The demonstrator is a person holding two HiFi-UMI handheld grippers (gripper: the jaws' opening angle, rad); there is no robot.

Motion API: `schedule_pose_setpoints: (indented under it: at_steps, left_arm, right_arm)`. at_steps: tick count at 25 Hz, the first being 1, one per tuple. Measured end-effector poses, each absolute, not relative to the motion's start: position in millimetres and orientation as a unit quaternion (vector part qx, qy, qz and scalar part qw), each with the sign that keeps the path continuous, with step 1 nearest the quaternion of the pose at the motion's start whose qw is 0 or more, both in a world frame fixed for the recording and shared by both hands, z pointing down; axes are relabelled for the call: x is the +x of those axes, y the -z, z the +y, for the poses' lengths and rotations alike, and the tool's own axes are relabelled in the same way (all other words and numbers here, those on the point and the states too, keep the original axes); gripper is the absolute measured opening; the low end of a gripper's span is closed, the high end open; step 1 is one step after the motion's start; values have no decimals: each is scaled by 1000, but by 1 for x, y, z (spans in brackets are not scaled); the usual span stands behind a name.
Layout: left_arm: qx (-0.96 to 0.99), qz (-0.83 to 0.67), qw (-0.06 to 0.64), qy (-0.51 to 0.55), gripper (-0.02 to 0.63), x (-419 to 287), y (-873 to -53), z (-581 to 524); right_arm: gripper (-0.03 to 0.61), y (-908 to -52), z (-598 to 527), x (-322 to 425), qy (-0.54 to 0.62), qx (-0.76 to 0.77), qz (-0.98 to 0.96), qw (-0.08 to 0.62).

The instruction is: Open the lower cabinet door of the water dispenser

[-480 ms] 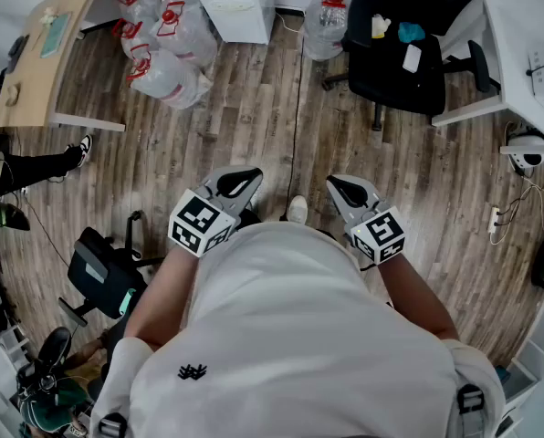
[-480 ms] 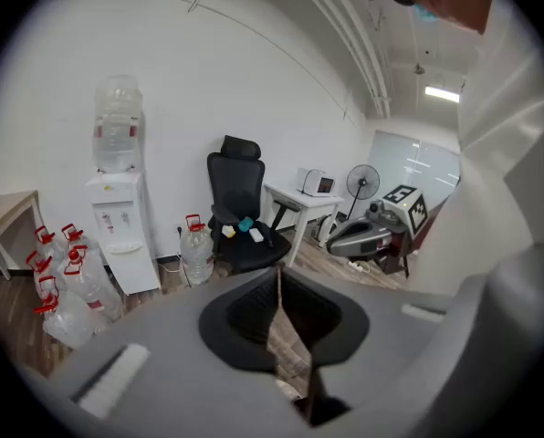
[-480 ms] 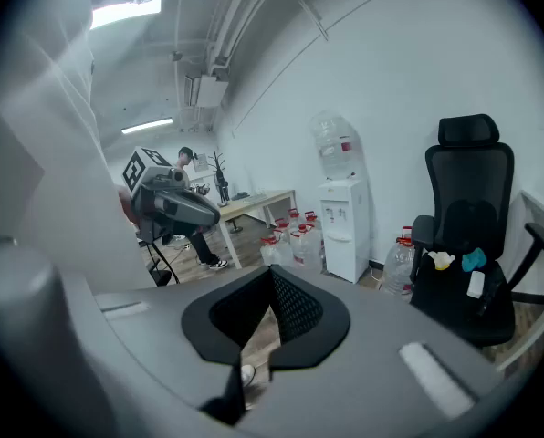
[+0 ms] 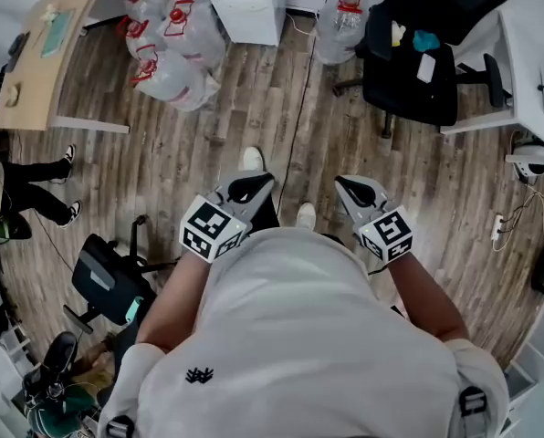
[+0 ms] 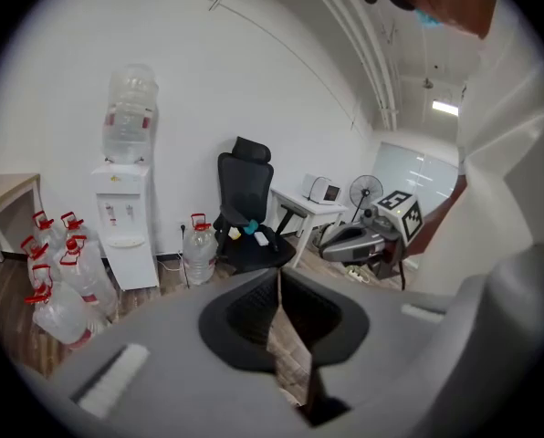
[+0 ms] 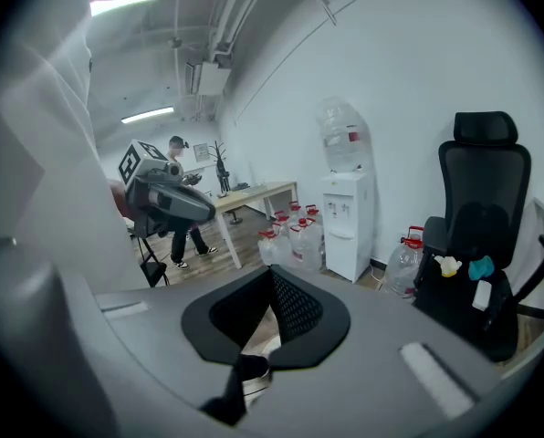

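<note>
The white water dispenser [image 4: 245, 3] stands against the far wall, across a stretch of wood floor from me. In the left gripper view the dispenser [image 5: 126, 222] carries a clear bottle on top, and its lower cabinet door [image 5: 135, 265] is closed. It also shows in the right gripper view, where the dispenser [image 6: 347, 217] stands beside the chair. My left gripper [image 4: 254, 187] and right gripper [image 4: 352, 190] are held in front of my chest, both shut with nothing between the jaws. Each points forward and somewhat down, far from the door.
Several big water bottles [image 4: 167, 48] lie left of the dispenser and one bottle [image 4: 340, 21] stands to its right. A black office chair [image 4: 418, 53] and a white desk [image 4: 537, 53] are at the right, a wooden table [image 4: 44, 53] at the left. A cable [image 4: 295, 126] runs along the floor.
I have stepped forward: the dispenser, bottles and chair sit slightly nearer, and one shoe now shows ahead of me. Both grippers stay shut and empty.
</note>
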State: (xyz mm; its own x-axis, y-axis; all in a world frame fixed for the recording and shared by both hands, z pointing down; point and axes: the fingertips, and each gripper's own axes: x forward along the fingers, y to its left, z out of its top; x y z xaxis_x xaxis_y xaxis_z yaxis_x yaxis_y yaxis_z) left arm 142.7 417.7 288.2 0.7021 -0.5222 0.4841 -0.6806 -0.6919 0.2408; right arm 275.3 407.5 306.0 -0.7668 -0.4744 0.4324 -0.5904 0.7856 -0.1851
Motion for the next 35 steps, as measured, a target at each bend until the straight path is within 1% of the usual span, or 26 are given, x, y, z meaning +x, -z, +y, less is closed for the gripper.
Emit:
schedule_pose_setpoints:
  at_steps: [4,7,11,14,17,22,26,31,32,35]
  left_arm:
    - [906,-323,206,-182,64,114,-292,367]
    - [912,-309,204,-176,64,88,-289,320]
    - [923,-280,187,-187,65,52,-290,271]
    - [928,-257,175,-203,66,23,-296,240]
    - [929,-249,187,-201,66,6,-301,216]
    - [924,-255,203,-199,66,13,-317,161]
    - [918,-241,232,-211,66,20,-326,122]
    - [903,-243,266,-233,66,29,-354,53]
    - [900,-240,271,-242,66,32,-361,39]
    - [896,-234,271,-261,66,45,-383,-7]
  right_arm:
    - [2,-307,361,254,-168,321,-914,181]
    - [7,-308,320,229,-170,326,-910,191]
    - [58,-311,271,192,-168,340,-901,208]
    - [64,-314,237,160,-171,353,-896,210]
    - [64,-322,210,136,-183,351,-892,220]
    - [66,-354,133,127,-182,326,-896,241]
    - [84,-395,65,117,-205,303,-897,249]
    - [100,-478,-44,109,-227,283,-893,266]
    - [110,-496,-65,106,-231,280,-892,269]
    - [112,-551,-131,102,-229,267,-892,284]
